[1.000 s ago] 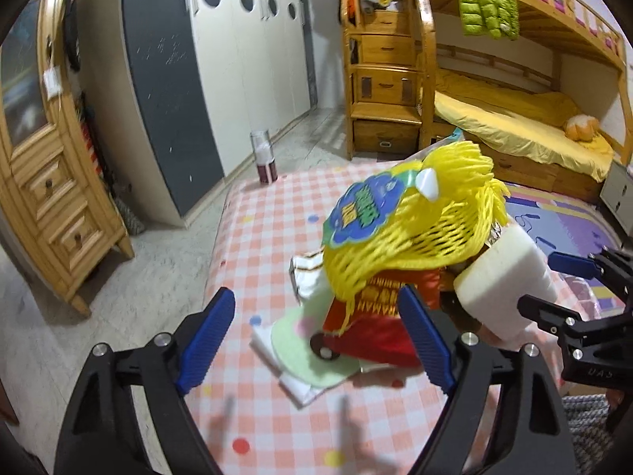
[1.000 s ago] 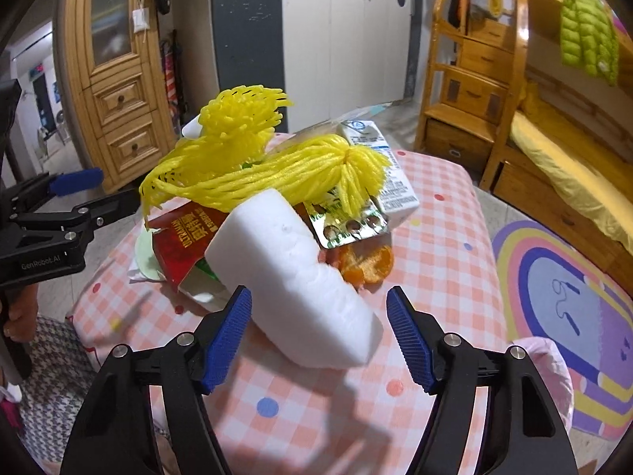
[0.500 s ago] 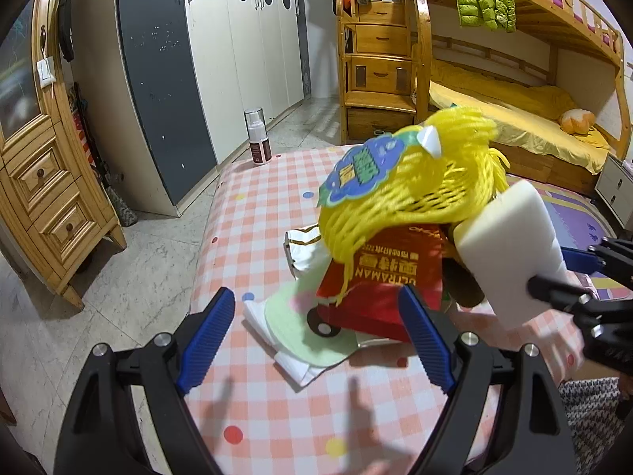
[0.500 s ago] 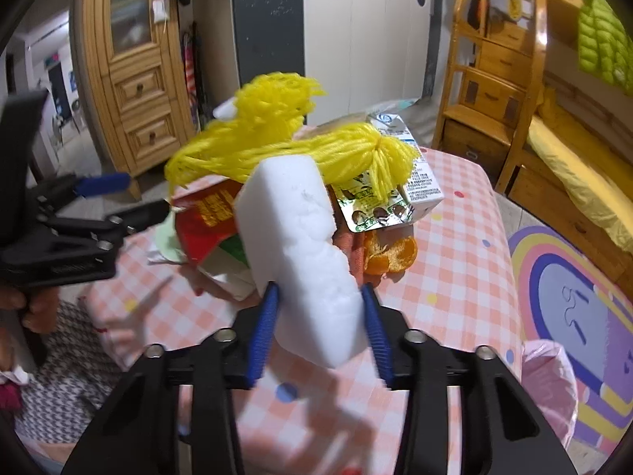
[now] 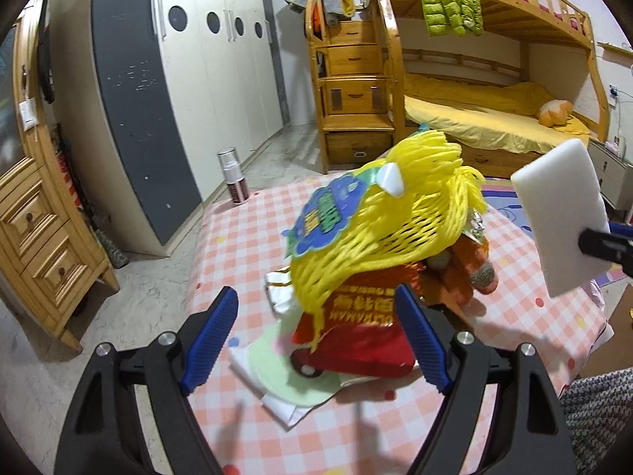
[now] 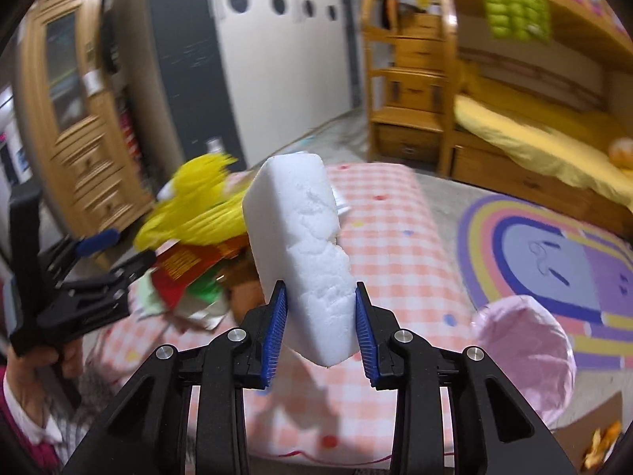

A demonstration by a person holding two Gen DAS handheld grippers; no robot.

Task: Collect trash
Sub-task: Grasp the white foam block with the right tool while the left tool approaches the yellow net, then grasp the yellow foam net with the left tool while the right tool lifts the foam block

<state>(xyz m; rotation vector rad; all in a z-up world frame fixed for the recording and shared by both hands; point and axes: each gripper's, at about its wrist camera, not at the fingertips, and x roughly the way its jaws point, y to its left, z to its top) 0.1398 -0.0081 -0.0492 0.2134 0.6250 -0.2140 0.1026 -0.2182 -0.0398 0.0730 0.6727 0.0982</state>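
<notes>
Left wrist view: the left gripper hangs wide open and empty over the yellow net and red packet piled mid-frame on the checked table. Right wrist view: the right gripper, jaws just narrowed, clamps the white foam block at center, off the table; the pink bag waits lower right. 1 piece lifted, not yet bagged; the pile remains.

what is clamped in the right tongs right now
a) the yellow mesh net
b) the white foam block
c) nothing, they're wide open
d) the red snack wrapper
b: the right tongs press their blue pads on both sides of the white foam block, lifted clear of the checkered tablecloth.
</notes>
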